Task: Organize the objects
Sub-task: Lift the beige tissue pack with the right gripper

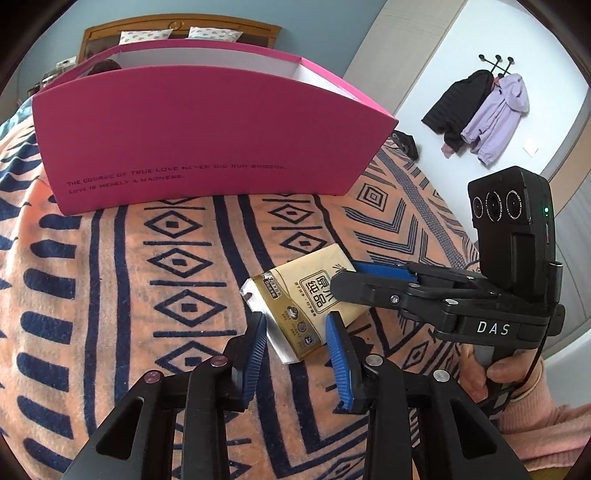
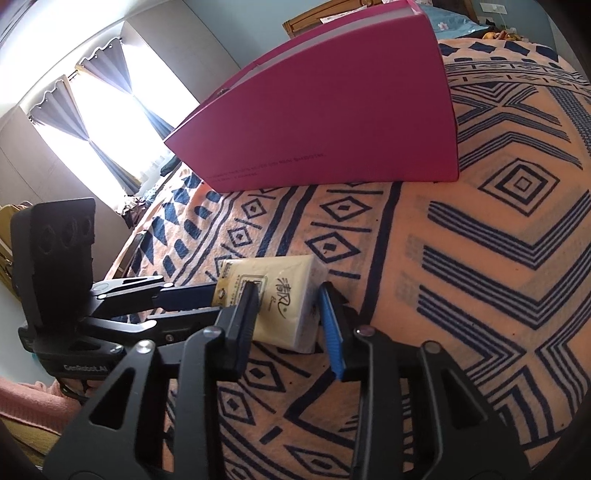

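Observation:
A yellow tissue pack (image 1: pixel 301 301) lies on the patterned bed blanket (image 1: pixel 147 295). My left gripper (image 1: pixel 297 325) is open, its blue pads on either side of the pack's near end, apart from it. My right gripper (image 1: pixel 345 277) comes in from the right with its fingers around the pack's far end. In the right wrist view the pack (image 2: pixel 280 299) sits between the open fingers of my right gripper (image 2: pixel 288 295), and my left gripper (image 2: pixel 207 299) reaches it from the left. A large pink open box (image 1: pixel 207 136) stands behind.
The pink box (image 2: pixel 332 122) stands on the blanket (image 2: pixel 480 258) just beyond the pack. A wooden headboard (image 1: pixel 177 31) with pillows is behind it. Coats hang on a wall rack (image 1: pixel 487 107) at right. A bright curtained window (image 2: pixel 107 118) is at left.

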{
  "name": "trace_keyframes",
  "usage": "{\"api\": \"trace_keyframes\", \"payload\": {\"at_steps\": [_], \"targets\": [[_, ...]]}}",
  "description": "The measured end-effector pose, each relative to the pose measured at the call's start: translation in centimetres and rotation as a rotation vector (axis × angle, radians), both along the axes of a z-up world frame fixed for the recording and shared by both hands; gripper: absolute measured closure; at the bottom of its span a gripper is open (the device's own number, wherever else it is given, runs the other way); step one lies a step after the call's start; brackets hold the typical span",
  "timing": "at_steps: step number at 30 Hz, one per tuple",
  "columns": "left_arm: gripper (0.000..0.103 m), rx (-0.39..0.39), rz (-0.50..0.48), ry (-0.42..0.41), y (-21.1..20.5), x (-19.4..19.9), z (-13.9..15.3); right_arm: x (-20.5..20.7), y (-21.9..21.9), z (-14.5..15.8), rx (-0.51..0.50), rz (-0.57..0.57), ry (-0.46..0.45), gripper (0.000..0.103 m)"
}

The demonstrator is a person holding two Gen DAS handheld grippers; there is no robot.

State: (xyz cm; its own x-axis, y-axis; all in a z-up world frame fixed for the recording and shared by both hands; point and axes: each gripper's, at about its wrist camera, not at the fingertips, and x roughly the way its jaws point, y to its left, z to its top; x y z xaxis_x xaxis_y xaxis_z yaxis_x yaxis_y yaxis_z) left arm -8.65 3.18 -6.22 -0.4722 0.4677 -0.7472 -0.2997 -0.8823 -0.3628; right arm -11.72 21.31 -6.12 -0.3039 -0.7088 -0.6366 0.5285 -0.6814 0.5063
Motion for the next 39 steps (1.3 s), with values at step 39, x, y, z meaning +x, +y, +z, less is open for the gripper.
{"api": "trace_keyframes", "payload": {"at_steps": [39], "targets": [[0.07,-0.015,-0.015,0.094,1.6,0.1,3.3,0.7,0.9,2.4,-0.044,-0.052,0.063,0.067]]}}
